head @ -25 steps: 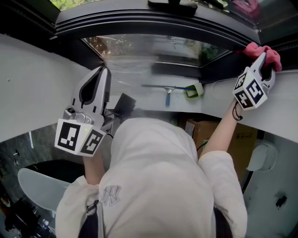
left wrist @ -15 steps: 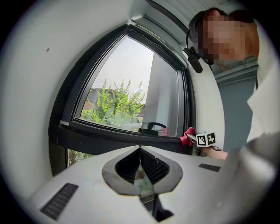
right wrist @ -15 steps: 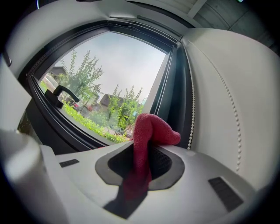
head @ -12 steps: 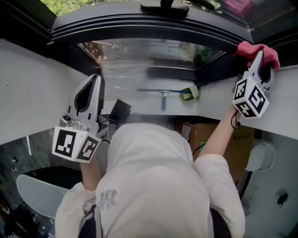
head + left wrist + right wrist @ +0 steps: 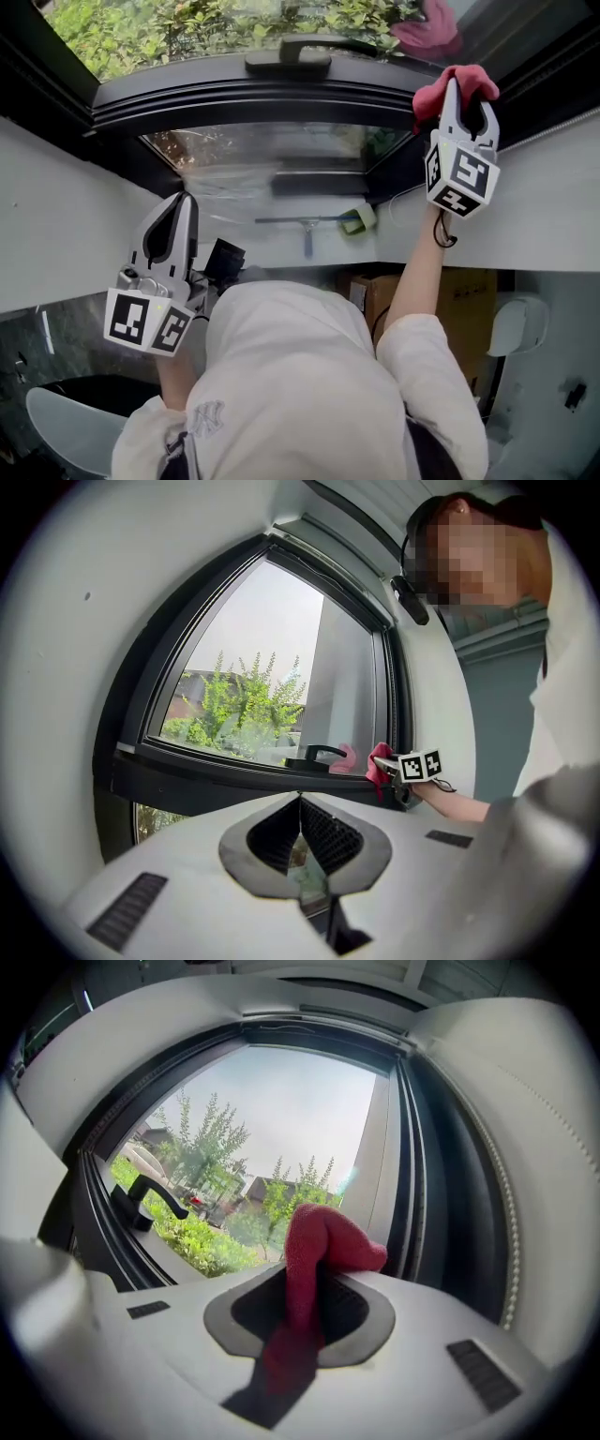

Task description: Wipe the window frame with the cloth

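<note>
A red cloth [image 5: 453, 84] is pinched in my right gripper [image 5: 460, 105], held up at the right corner of the dark window frame [image 5: 281, 94]. In the right gripper view the red cloth [image 5: 319, 1251] bulges out between the shut jaws, close to the dark frame upright [image 5: 408, 1166]. My left gripper [image 5: 173, 217] hangs lower at the left, shut and holding nothing, away from the frame. From the left gripper view its jaws meet at the left gripper's tips [image 5: 300, 799], and the red cloth [image 5: 380, 763] shows far off by the window handle [image 5: 319, 755].
A black window handle [image 5: 291, 54] sits on the frame's top middle. Below the glass lie a squeegee [image 5: 305, 228] and a green sponge [image 5: 356, 220] on the white sill. A cardboard box [image 5: 469, 300] stands on the floor at the right. White walls flank both sides.
My right gripper has moved up and to the left with the cloth, along the right corner of the frame. The head view has tilted upward; the left gripper stays low and shut.
</note>
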Demonstrator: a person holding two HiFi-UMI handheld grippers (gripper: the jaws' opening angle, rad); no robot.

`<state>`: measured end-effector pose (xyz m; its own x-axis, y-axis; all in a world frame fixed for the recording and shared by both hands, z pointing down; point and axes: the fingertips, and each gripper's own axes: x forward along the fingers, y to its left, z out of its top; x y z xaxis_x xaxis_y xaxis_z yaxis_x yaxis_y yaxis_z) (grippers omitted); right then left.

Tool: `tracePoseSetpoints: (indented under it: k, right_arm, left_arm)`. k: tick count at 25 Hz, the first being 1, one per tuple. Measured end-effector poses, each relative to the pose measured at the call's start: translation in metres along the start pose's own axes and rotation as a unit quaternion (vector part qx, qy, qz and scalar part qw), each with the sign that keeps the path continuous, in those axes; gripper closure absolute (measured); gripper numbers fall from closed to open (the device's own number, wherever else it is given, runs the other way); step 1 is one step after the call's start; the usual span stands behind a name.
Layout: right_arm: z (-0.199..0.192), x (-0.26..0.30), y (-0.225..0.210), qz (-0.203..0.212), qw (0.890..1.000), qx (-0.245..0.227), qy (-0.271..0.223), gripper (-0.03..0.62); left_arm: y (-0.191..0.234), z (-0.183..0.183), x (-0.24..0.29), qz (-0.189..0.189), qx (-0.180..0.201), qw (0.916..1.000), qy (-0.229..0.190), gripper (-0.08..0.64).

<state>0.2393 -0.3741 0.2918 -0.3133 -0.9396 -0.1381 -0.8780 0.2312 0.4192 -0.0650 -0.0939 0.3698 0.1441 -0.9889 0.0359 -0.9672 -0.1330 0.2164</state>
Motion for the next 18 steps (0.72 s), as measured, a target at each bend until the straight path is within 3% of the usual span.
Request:
tracePoseSetpoints:
  k: [7,18]
  right_arm:
    - [-0.03,0.014,-0.002,-0.006,0.999,0.006,0.047,0.508]
    - [-0.035,0.019,-0.004,-0.007,0.999,0.006,0.053,0.508]
  left_arm:
    - [0.001,-0.006,-0.002,0.007,-0.002,1.0,0.007,0.549]
    - [-0.001,-0.005,0.006,0.004,-0.005,1.0,0.007,0.549]
